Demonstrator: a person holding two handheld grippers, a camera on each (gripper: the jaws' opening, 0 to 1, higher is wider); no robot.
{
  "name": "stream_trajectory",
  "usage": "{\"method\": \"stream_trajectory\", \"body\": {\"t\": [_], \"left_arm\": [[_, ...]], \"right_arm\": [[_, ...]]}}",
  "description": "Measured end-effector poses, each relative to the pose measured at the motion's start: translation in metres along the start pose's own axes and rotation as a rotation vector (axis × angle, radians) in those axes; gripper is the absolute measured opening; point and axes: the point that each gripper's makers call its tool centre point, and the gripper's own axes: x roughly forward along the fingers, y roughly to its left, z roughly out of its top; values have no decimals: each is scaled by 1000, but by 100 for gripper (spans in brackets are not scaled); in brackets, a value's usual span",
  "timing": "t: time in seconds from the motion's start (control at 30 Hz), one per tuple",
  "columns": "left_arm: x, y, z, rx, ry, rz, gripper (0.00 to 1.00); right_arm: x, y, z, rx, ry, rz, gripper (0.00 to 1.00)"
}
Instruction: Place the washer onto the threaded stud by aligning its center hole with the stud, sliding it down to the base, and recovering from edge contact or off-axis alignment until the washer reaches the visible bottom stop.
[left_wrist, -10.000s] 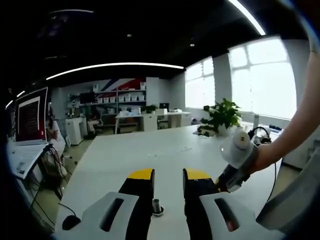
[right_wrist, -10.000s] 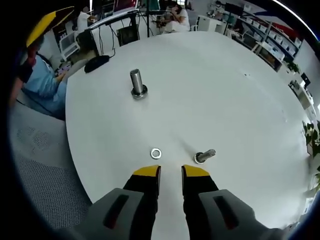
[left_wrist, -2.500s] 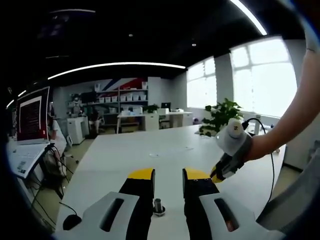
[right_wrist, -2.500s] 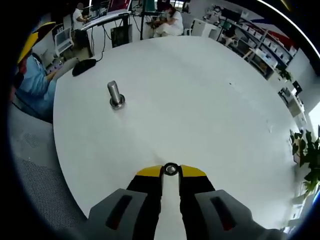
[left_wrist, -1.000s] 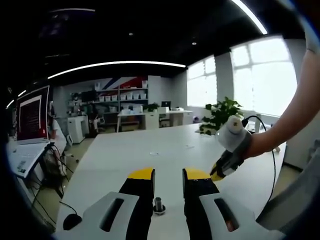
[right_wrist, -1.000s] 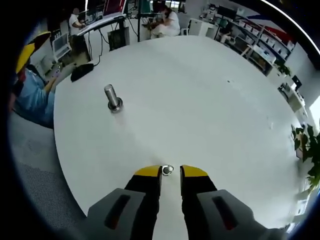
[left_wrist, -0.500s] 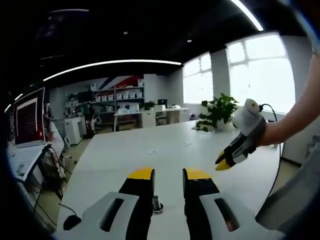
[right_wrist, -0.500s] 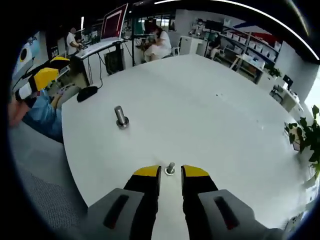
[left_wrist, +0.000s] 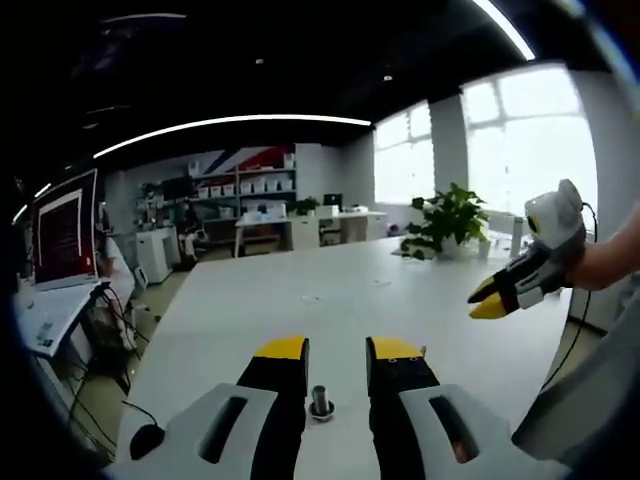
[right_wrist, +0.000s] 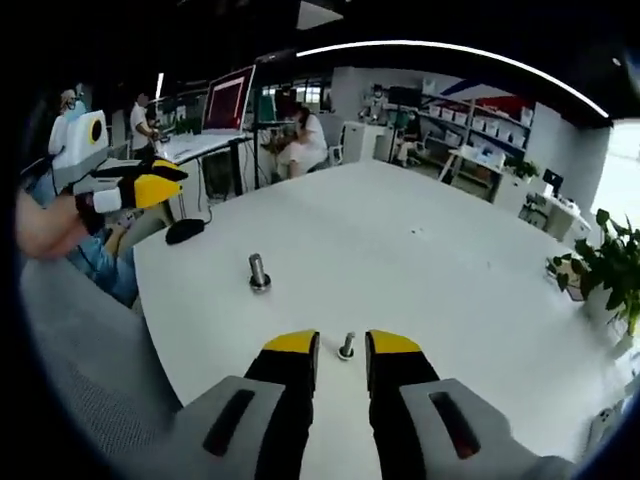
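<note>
My right gripper (right_wrist: 340, 345) hovers with jaws spread and empty, the small stud (right_wrist: 346, 345) standing on the table (right_wrist: 440, 270) just ahead, its washer (right_wrist: 346, 354) apparently down at the base. My left gripper (left_wrist: 335, 350), also spread, frames another stud (left_wrist: 320, 400). Placement looks finished; next I'd confirm seating.

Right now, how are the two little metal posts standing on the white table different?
In the right gripper view, the near stud stands just ahead of the right hand-held gripper, in line with the gap between its jaws, while the far stud stands off to the left, nearer the table edge. The near stud looks shorter and thinner; the far stud looks taller and thicker. Both are upright, silvery, with a wider ring at the base.
</note>
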Motion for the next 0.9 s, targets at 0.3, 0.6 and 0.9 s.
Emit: {"method": "stream_trajectory", "body": {"t": [0.3,0.6,0.9], "left_arm": [[2,-3,-5,6,18,-12,21],[-1,8,-9,3,29,21,21],[1,6,-9,12,26,15,21]], "right_arm": [[-31,-15,2,80,-96,-94,24],[-50,-25,-8,175,-178,-185,29],[-55,-42,-15,226,-203,-240,30]]}}
